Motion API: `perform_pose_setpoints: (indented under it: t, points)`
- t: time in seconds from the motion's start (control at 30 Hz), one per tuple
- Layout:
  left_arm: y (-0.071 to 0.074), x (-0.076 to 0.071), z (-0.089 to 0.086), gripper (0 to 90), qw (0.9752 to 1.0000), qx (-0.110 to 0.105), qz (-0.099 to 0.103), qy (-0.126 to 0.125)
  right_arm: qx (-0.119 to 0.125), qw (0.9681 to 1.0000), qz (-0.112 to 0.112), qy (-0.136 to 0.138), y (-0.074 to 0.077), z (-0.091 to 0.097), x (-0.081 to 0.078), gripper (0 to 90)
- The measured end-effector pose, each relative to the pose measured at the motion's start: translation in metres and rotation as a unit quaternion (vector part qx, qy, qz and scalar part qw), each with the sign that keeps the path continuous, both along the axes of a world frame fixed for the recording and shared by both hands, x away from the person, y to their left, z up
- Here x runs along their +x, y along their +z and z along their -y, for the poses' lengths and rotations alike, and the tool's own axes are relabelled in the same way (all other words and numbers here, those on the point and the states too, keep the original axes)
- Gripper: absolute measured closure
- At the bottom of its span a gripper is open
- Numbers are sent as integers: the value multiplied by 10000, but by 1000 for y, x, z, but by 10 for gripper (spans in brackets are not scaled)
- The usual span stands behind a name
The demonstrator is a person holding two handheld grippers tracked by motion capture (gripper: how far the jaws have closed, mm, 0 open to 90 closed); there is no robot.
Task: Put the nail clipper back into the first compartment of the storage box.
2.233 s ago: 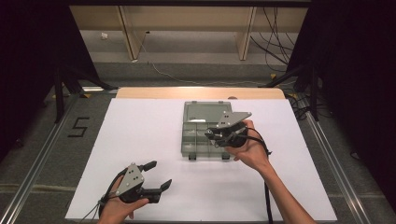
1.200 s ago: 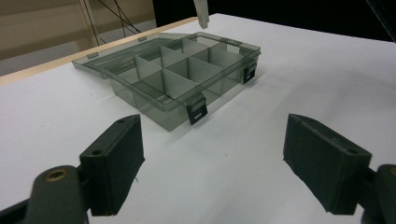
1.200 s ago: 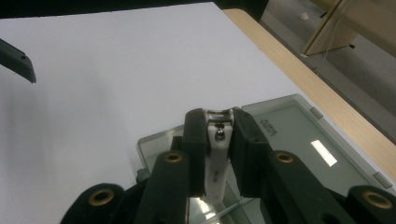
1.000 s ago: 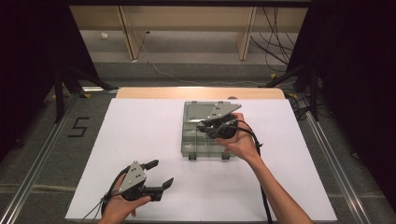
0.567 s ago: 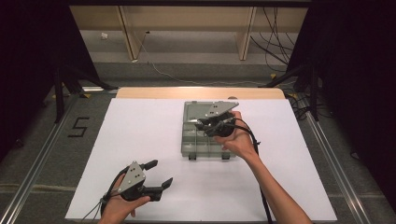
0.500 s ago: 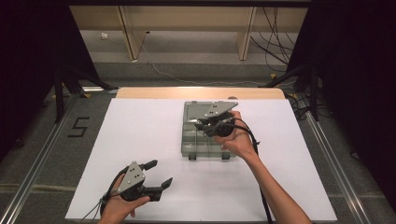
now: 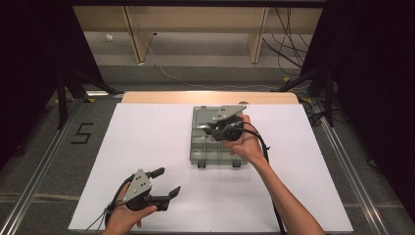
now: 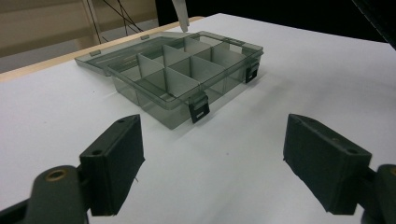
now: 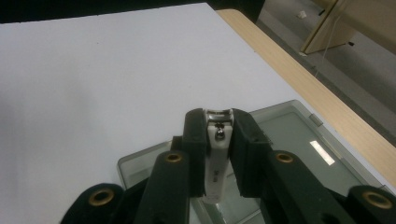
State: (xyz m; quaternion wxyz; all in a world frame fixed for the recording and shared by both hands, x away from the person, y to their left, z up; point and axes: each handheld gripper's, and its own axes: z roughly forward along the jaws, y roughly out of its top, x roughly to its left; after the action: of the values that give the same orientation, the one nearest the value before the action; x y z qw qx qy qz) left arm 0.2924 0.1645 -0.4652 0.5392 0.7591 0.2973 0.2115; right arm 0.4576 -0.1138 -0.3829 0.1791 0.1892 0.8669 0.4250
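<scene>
Nail clipper (image 9: 218, 154) sits clamped in the right gripper (image 7: 221, 128) above the far compartments of the open organizer box (image 7: 201, 155). Lower it straight into one cell, clear of the dividers, before releasing. Left gripper (image 7: 165, 184) rests open, near-left, holding nothing.

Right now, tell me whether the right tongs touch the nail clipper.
Touching. The right gripper view shows both pads of the right tongs pressed against the nail clipper.
</scene>
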Motion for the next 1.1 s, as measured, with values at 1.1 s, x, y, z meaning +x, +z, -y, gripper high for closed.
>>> perform_pose_setpoints:
  t: [1.1]
  points:
    - [3,-4,-2,198,10000,-36,81,-30,-337,9987,-299,-241,-26,-45,31,772]
